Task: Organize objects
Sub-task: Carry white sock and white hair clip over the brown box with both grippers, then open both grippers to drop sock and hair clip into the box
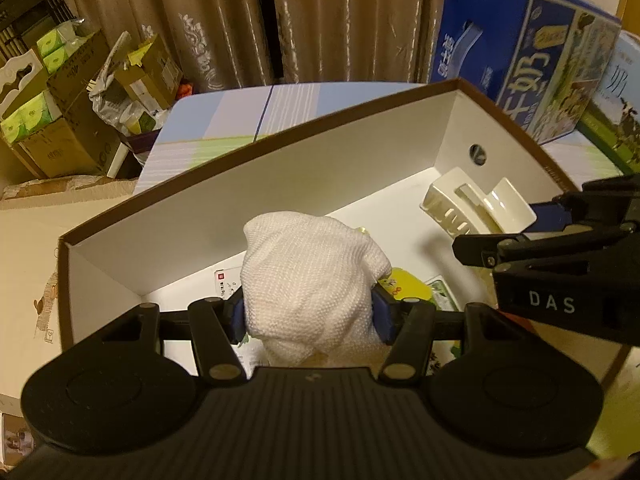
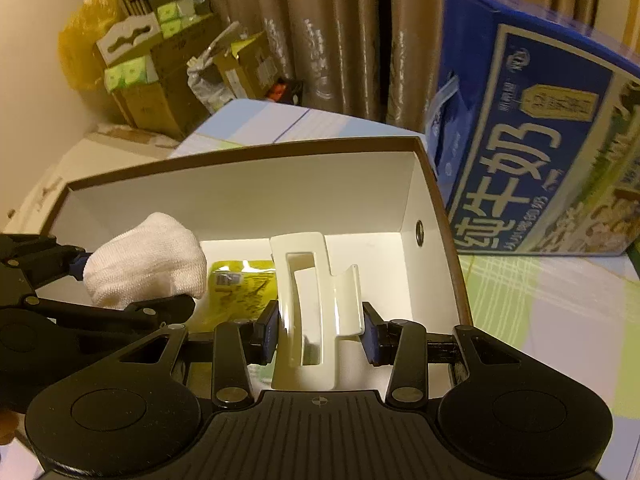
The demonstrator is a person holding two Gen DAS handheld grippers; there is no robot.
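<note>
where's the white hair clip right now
The hair clip sits centre in the right wrist view, clamped in the right gripper over the open box, right of the white cloth held by the left gripper.

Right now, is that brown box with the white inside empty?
No. The box is open-topped, and yellow packets lie on its floor. The white cloth and hair clip are gripper-held over it.
</note>
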